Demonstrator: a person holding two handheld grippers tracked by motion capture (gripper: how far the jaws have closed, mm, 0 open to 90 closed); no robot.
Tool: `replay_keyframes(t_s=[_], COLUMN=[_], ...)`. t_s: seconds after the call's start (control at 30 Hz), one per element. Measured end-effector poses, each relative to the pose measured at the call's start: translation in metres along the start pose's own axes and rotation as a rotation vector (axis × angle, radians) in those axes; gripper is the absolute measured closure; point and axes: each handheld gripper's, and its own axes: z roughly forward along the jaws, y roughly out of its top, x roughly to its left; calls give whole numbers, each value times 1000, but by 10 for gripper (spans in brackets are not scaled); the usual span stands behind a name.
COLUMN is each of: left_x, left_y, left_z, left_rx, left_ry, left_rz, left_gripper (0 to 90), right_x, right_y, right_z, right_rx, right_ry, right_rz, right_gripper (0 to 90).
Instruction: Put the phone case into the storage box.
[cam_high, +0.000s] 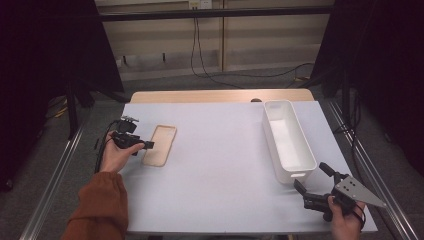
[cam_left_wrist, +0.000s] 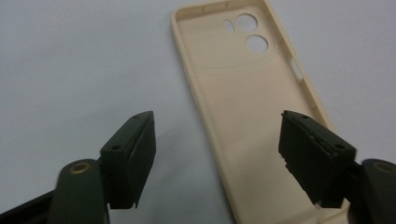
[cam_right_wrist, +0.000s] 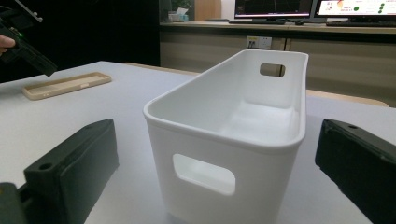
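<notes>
Jaws of the left gripper (cam_left_wrist: 217, 158) stand apart, straddling the near end of the phone case (cam_left_wrist: 252, 107), which lies flat at nine o'clock; pads not yet touching. The right gripper (cam_right_wrist: 217, 172) gapes before the white bin (cam_right_wrist: 243, 126) at three o'clock. Closing off-centre could skid the thin case away.

White table top (cam_high: 220, 165), black cable (cam_high: 200, 55) on grey floor, wall socket (cam_right_wrist: 260, 42), monitors (cam_right_wrist: 275, 8)

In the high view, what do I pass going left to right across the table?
Left gripper → beige phone case, lying flat with its open side up → bare stretch of the white table → empty white bin → right gripper near the front right corner.
</notes>
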Motion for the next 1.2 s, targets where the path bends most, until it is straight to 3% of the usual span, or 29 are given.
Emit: replay_keyframes(t_s=[0.1, 0.27, 0.37, 0.43, 0.67, 0.93, 1.13, 1.2], left_x=[0, 1, 1, 1, -1, 0, 2, 2], left_y=[2, 3, 3, 3, 3, 3, 5, 5], left_z=[4, 12, 13, 15, 18, 19, 19, 20], left_rx=[33, 39, 49, 54, 75, 76, 84, 83], left_ry=[8, 26, 42, 31, 47, 28, 19, 2], left_rz=[2, -12, 6, 9, 31, -17, -23, -28], left_gripper=[353, 411, 457, 514, 561, 661, 693, 756], right_x=[0, 0, 0, 0, 0, 0, 0, 0], right_y=[0, 0, 0, 0, 0, 0, 0, 0], right_z=[0, 0, 0, 0, 0, 0, 0, 0], right_rx=[0, -1, 1, 0, 2, 4, 2, 2], right_ry=[0, 1, 0, 1, 1, 3, 4, 4], right_rz=[3, 1, 2, 2, 1, 1, -2, -2], right_gripper=[0, 0, 0, 0, 0, 0, 0, 0])
